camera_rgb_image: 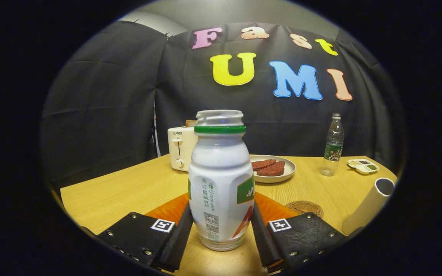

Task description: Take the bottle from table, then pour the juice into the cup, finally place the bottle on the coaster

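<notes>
A white juice bottle (221,180) with a green neck ring and an uncapped mouth stands upright between my fingers. My gripper (221,214) is shut on it, one pad pressed against each side of its lower body. Its base sits at or just above the wooden table (128,191); I cannot tell which. A round brown coaster (304,208) lies flat just beyond my right finger. Further right of the coaster stands a tall white cup (370,207), its mouth open.
An orange mat (167,209) lies behind the bottle. Beyond it are a white toaster (180,147) with bread in its slot, a plate (272,168) with brown slices, a clear water bottle (333,145) and a small divided tray (363,166).
</notes>
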